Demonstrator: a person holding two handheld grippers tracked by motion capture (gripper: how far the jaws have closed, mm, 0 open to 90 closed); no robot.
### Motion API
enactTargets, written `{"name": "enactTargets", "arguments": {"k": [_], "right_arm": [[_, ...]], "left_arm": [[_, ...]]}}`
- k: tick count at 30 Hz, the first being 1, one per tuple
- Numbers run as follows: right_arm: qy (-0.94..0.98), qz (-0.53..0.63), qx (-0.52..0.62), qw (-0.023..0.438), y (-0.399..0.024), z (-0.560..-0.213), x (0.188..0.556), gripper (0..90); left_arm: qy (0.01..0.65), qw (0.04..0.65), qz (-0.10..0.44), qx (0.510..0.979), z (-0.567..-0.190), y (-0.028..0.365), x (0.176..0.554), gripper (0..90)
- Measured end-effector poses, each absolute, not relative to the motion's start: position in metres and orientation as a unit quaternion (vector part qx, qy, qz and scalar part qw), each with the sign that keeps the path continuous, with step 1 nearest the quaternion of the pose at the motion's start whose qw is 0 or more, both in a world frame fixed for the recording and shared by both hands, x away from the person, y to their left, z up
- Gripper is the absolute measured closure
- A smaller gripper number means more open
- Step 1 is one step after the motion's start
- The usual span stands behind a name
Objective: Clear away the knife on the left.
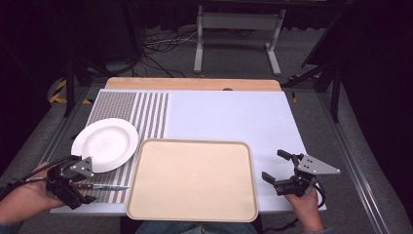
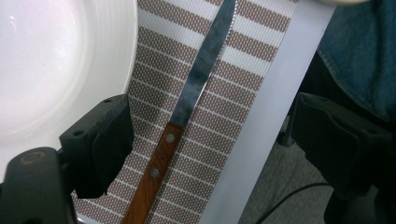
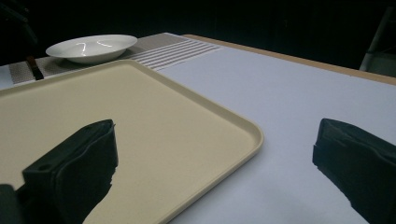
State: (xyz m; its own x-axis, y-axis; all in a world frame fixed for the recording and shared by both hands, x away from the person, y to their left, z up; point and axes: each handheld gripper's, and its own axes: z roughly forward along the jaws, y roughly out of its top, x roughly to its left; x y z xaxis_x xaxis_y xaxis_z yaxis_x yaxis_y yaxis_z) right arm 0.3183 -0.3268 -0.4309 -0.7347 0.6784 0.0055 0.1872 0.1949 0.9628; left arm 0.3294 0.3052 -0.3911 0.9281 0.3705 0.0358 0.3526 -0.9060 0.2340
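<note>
On the striped placemat (image 2: pixel 224 126) beside the white plate (image 1: pixel 104 144), a knife (image 2: pixel 187 116) with no readable maker's mark lies between the wide-open jaws of the left gripper (image 2: pixel 205 149), its tip and handle end cut off, while the right gripper (image 3: pixel 215 168) gapes empty beside the tray (image 3: pixel 140 121).

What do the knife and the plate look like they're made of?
Knife: blade looks like polished steel with dull reflections; the brown grained handle with two rivets is probably wood. Plate: glossy white, with bright glints, likely glazed ceramic, possibly melamine.
</note>
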Motion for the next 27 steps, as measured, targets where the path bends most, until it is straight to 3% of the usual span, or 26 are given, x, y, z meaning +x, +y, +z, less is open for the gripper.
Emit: {"name": "enactTargets", "arguments": {"k": [13, 27], "right_arm": [[0.747, 0.563, 0.285, 0.21, -0.324, -0.432, 0.318, 0.6], [0.75, 0.562, 0.28, 0.208, -0.324, -0.432, 0.318, 0.6]], "left_arm": [[0.128, 0.031, 0.055, 0.99, -0.404, 0.307, 0.338, 30.4], [0.053, -0.043, 0.053, 0.996, -0.415, 0.306, 0.351, 60.9]]}}
